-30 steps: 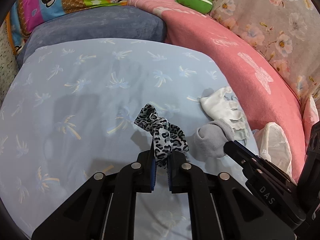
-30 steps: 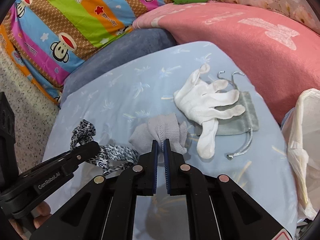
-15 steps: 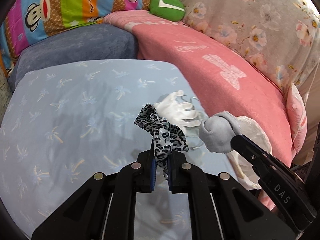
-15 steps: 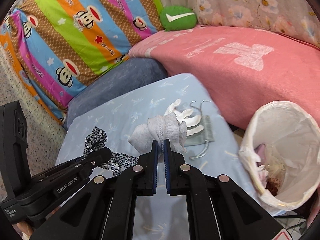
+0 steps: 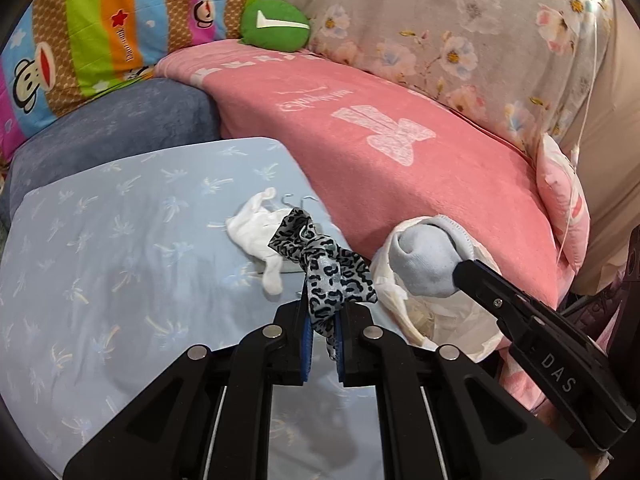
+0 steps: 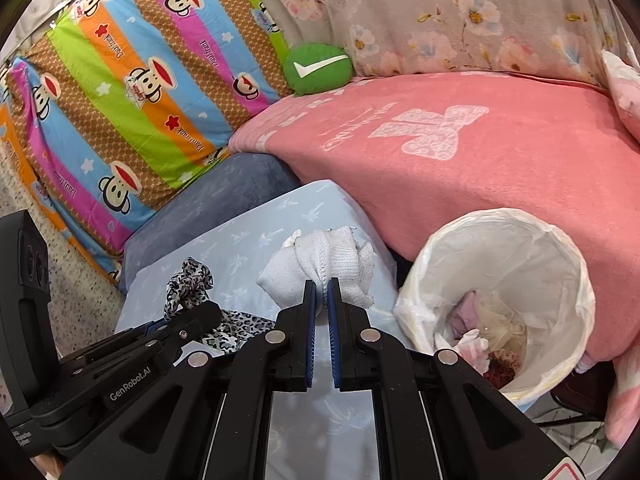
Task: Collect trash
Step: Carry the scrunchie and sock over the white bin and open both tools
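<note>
Items in transit: left gripper (image 5: 322, 332) clamped on leopard-print scrunchie (image 5: 324, 268), centre of left view; right gripper (image 6: 322, 308) clamped on rolled grey sock (image 6: 320, 268), centre of right view. Neither yet binned.

Destination: lined trash bin (image 6: 560, 240), lower right of right view, already holding some scraps, possibly tissue.

Outstanding: white glove (image 5: 256, 228) lying on the blue cushion (image 5: 100, 240).
</note>
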`<state>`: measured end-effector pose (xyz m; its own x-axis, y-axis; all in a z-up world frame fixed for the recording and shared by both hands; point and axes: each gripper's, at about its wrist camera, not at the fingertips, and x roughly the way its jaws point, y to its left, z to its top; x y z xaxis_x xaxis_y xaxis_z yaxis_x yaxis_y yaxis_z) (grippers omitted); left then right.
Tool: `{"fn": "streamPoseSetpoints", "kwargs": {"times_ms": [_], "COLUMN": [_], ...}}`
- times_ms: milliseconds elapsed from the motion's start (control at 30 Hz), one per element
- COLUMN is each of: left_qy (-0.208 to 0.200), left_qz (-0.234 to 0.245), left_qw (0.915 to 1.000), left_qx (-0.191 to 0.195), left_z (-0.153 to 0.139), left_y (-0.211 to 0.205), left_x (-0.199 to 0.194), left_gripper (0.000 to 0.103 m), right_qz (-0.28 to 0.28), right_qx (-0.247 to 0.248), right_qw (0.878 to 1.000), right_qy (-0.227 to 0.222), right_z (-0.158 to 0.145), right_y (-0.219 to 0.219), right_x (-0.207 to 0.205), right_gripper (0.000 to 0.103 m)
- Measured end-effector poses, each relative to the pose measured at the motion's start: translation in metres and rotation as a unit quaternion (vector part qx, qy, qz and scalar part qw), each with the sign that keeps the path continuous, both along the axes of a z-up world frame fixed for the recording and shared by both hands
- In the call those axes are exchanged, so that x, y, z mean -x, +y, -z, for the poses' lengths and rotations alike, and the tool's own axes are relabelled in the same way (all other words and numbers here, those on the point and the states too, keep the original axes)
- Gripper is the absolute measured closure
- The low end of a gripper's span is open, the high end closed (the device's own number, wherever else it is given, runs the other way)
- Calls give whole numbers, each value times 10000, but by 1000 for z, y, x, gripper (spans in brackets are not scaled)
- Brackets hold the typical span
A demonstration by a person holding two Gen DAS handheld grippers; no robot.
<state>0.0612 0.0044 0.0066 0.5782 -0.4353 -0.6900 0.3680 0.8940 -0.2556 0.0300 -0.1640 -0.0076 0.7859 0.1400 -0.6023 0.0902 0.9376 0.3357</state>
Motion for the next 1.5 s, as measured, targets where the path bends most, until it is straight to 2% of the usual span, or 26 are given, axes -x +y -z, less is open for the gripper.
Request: {"fn": "streamPoseSetpoints", "kwargs": {"times_ms": [533,1067,1100,1200,1233,1267,1500], "left_qy": [-130,-245,-250,-244,-251,-274,-266], "left_qz": [660,1426,1426,1369,1322,1284,1106], "left_qw": [9976,9894,9894,9902,9908,9913,9934], "left_qx": [-185,-66,-93,-127,-116,-101,-128], "left_z": [-11,-25,-25,-24,-24,-24,-20], "left_y": [-62,-133,-137,-143,-143,-142,-130], "left_x": [16,14,13,9,8,7,1], "left_gripper": [94,90,87,65,53,47,46], "right_qz": [499,1155,1185,1269,1285,1300,1289], "right_qx": [-109,-216,-221,-220,-211,-205,-116], "right_qw": [9986,9930,9926,9916,9914,9912,9915], "right_qy": [-124,-143,-138,-128,-123,-123,-121], "right_z": [-2,5,6,8,8,8,10], "right_y": [-54,-121,-124,-133,-135,-136,-134], "right_x": [30,54,55,54,52,51,40], "right_gripper": [97,97,97,97,97,97,96]}}
